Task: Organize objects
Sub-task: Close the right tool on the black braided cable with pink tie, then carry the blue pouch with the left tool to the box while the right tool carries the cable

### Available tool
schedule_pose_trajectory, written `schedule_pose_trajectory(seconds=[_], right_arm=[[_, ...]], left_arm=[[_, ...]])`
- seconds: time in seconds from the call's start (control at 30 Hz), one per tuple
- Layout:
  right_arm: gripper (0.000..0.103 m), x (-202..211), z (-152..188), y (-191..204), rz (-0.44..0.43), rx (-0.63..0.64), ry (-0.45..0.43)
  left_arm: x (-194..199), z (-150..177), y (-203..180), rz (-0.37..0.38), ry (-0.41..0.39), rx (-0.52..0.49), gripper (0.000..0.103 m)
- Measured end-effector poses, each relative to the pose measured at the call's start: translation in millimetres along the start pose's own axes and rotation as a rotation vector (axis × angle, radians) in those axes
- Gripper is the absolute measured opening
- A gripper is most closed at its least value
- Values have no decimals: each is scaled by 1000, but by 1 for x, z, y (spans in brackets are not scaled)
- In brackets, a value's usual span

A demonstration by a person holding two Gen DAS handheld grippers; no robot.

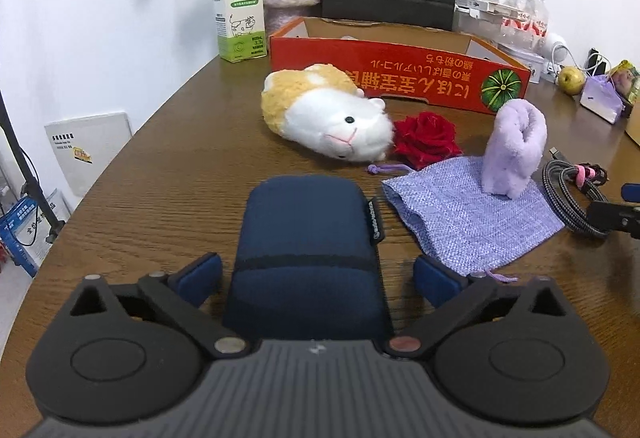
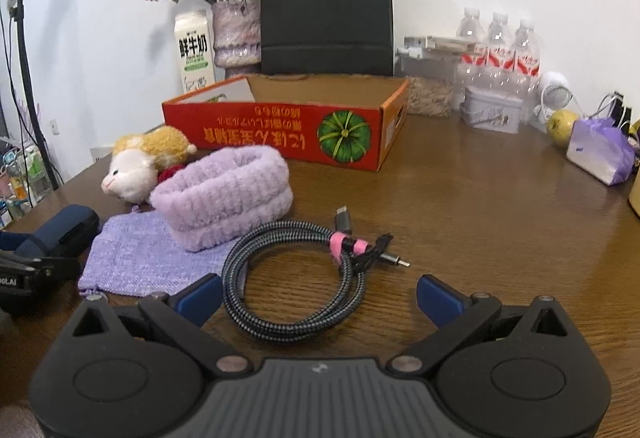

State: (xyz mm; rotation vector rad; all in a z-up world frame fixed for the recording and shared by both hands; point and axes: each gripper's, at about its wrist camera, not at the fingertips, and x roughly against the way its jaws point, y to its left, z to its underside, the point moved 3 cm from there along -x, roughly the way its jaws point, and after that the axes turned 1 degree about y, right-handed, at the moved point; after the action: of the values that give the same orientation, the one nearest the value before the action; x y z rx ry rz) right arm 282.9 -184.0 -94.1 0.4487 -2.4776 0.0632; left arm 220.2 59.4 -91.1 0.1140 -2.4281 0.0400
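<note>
Straddling navy case (image 1: 306, 238) — left gripper (image 1: 318, 278) jaws wide, not pressing.

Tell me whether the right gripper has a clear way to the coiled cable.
Probably yes. The right gripper is open, and the coiled cable lies on bare table just ahead, part of its loop already between the fingers. Only the purple pouch lies near, off to the side.

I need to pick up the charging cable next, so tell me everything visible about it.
The cable is braided in grey and black and wound into a loose coil. A pink strap binds it near its metal plugs. It lies flat on the wooden table, its left edge touching the lilac pouch, between the open right gripper's fingers.
</note>
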Motion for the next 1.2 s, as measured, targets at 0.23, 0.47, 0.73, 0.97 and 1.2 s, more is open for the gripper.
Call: schedule_pose_trajectory(seconds=[0.23, 0.47, 0.73, 0.97, 1.2], right_arm=[[103, -22, -6, 7, -23, -31, 54], [96, -35, -12, 21, 36, -6, 72], [91, -29, -10, 22, 32, -10, 61], [91, -3, 4, 13, 17, -20, 41], [91, 12, 17, 12, 9, 7, 61]], left_arm=[[0, 0, 4, 7, -7, 30, 103], [0, -1, 5, 8, -7, 32, 103], [0, -1, 6, 13, -10, 41, 103], [0, 0, 6, 14, -10, 42, 103], [0, 0, 6, -1, -7, 37, 103]])
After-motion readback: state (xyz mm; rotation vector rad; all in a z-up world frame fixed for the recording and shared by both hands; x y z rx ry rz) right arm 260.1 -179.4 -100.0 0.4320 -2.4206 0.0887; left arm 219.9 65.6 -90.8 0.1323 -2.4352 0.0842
